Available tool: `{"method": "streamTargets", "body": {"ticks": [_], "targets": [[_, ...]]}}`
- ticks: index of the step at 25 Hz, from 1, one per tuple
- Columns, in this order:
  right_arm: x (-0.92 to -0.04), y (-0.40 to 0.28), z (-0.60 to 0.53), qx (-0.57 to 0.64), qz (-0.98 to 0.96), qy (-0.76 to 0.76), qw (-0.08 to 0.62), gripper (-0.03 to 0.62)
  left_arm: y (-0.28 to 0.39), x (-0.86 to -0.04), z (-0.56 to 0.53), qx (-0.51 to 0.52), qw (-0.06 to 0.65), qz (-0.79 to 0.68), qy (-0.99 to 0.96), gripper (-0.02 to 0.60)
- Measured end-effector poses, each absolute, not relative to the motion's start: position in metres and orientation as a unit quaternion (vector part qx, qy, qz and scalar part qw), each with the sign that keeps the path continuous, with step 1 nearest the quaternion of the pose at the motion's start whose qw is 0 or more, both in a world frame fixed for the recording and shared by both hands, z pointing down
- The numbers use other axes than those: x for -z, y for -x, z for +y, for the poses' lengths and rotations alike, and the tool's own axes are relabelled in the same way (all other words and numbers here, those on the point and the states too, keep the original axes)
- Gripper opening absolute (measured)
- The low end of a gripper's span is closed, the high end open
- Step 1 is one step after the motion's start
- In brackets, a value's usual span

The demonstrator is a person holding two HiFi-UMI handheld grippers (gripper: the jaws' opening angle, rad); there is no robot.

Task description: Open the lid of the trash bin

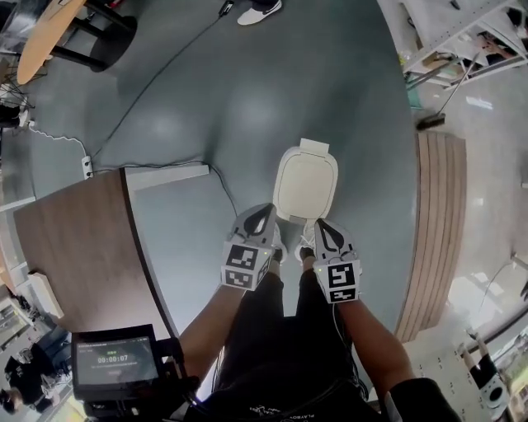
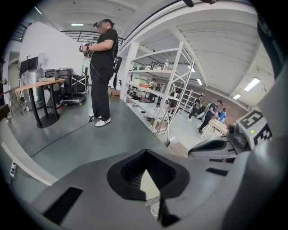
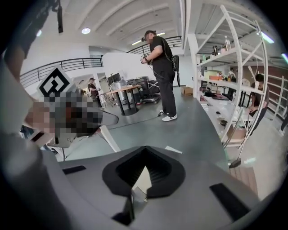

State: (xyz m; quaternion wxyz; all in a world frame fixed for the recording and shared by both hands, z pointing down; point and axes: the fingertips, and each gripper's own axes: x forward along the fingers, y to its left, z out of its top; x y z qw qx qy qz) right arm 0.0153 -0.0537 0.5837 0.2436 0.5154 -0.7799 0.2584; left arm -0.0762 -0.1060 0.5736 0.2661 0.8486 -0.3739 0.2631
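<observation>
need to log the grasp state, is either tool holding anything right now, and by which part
Nothing is held. The left tool and right tool both have their jaws together with nothing between them, above the closed trash bin.

Grey floor below me, with a few things on it

I see a smooth grey floor [image 1: 247,99], and a closed white trash bin [image 1: 305,183] stands on it near the middle. A thin black cable [image 1: 157,86] runs across the floor to a white power strip [image 1: 86,167] at the left. A long wooden platform [image 1: 433,231] lies at the right, apart from the bin. A white shoe [image 1: 258,11] stands at the top edge.
</observation>
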Motion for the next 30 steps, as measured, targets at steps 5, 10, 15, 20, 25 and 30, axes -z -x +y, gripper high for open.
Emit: {"method": "streamTargets", "body": {"ticks": [5,10,15,20,25,30], "targets": [[-0.651,-0.009,-0.041,-0.309,-0.767,-0.51,0.238,0.0,0.075,-0.644,-0.093,-0.288,0.283,-0.357,-0.842,0.0],[-0.663,-0.002,-0.037,-0.306,-0.761,-0.513,0.254,0.0,0.086,-0.67,-0.075,-0.318,0.291,-0.353,-0.83,0.0],[-0.728,0.002,-0.03,-0.318,-0.752,-0.513,0.266,0.0,0.089,-0.735,-0.055,-0.328,0.311,-0.356,-0.818,0.0],[-0.771,0.011,-0.025,-0.328,-0.74,-0.518,0.276,0.0,0.091,-0.778,-0.041,-0.337,0.322,-0.368,-0.804,0.0],[-0.809,0.015,-0.014,-0.347,-0.722,-0.529,0.28,0.0,0.096,-0.812,-0.034,-0.335,0.335,-0.383,-0.793,0.0],[-0.855,0.022,0.004,-0.371,-0.711,-0.522,0.291,0.0,0.088,-0.846,-0.027,-0.334,0.343,-0.379,-0.792,0.0]]}}
